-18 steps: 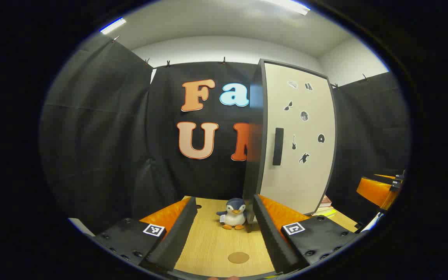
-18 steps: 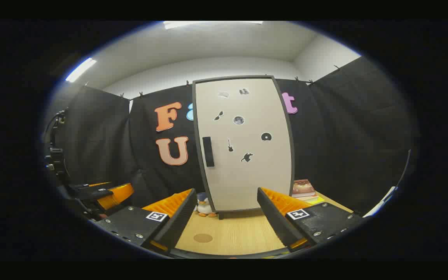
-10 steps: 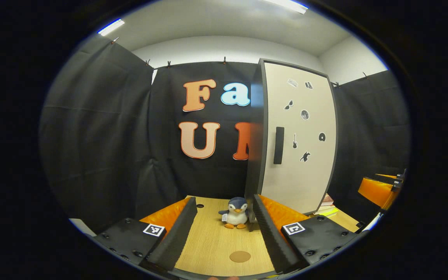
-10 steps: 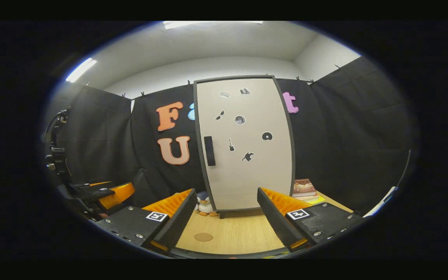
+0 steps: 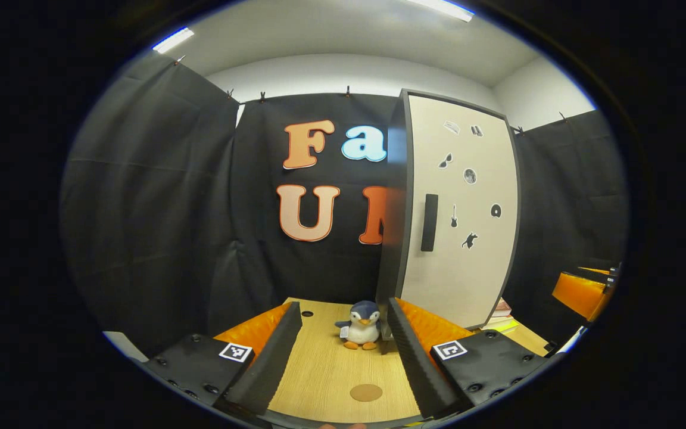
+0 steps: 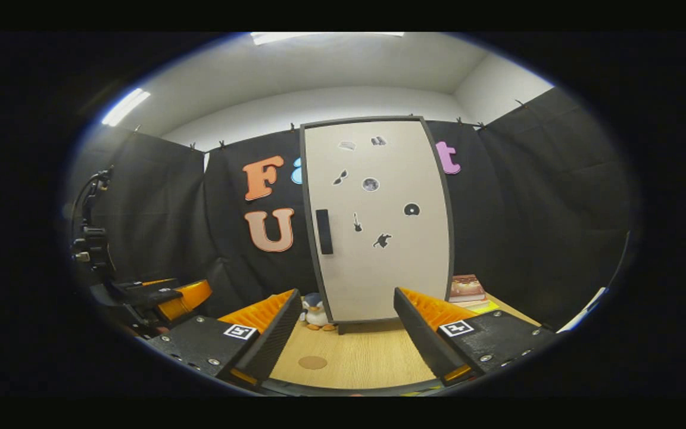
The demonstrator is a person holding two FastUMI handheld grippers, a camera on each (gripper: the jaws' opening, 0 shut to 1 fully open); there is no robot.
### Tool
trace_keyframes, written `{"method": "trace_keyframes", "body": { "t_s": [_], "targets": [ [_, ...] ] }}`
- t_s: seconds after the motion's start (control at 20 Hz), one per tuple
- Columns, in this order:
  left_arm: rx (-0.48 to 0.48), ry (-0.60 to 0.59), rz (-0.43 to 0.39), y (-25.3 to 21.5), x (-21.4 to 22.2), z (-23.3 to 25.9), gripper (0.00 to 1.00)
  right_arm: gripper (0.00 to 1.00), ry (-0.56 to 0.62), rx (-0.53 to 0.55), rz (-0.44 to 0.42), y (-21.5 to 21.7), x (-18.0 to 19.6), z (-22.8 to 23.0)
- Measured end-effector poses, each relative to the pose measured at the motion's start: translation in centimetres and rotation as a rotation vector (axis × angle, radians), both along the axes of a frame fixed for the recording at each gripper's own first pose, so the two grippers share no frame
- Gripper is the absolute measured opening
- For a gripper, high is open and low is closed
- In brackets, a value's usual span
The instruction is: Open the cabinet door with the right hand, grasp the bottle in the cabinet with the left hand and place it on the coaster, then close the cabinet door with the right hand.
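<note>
Booth: black cloth walls round a pale wooden tabletop [image 6: 373, 357].
Landmark: tall cream cabinet with dark frame [image 6: 379, 220], door shut, black bar handle [image 6: 323, 232] on its left edge.
Bottle: out of sight, presumably behind that door.
Coaster: round brown disc [image 5: 366, 392] in front of the cabinet, bare.
Penguin: small plush toy [image 5: 360, 325] at the cabinet's left foot.
Right gripper [image 6: 346, 333]: jaws spread, well short of the handle.
Left gripper [image 5: 343, 351]: jaws spread, empty.
Progress: nothing done; every step remains.
</note>
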State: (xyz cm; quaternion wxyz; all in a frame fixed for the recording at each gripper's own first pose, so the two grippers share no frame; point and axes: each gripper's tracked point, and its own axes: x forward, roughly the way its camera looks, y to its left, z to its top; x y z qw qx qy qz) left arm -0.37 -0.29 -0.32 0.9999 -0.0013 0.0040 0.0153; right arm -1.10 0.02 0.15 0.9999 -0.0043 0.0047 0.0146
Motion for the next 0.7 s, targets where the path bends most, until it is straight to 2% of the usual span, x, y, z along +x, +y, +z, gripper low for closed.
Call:
{"method": "trace_keyframes", "body": {
  "t_s": [0.15, 0.2, 0.25, 0.35, 0.4, 0.45, 0.7],
  "targets": [
    [0.004, -0.001, -0.006, -0.4, 0.1, 0.1, 0.94, 0.96, -0.004, -0.004, 0.0, -0.1, -0.4, 0.2],
    [0.003, -0.003, -0.005, -0.4, 0.1, 0.1, 0.94, 1.0, -0.008, -0.004, -0.003, -0.1, -0.4, 0.4],
    [-0.001, -0.002, -0.013, -0.6, 0.2, 0.1, 0.94, 0.96, -0.011, -0.006, -0.004, -0.2, -0.4, 0.5],
    [-0.001, 0.002, -0.018, -1.1, 0.2, -0.1, 0.94, 0.96, -0.013, -0.006, -0.01, -0.4, -0.4, 0.6],
    [-0.002, 0.004, -0.022, -1.1, 0.3, -0.1, 0.94, 1.0, -0.013, -0.004, -0.009, -0.4, -0.5, 0.5],
    [-0.001, 0.004, -0.025, -1.3, 0.3, -0.1, 0.95, 0.96, -0.009, -0.001, -0.008, -0.2, -0.5, 0.4],
    [0.003, 0.002, -0.024, -1.1, 0.6, 0.0, 0.94, 0.96, -0.004, -0.003, -0.002, 0.1, -0.3, 0.2]
  ]
}}
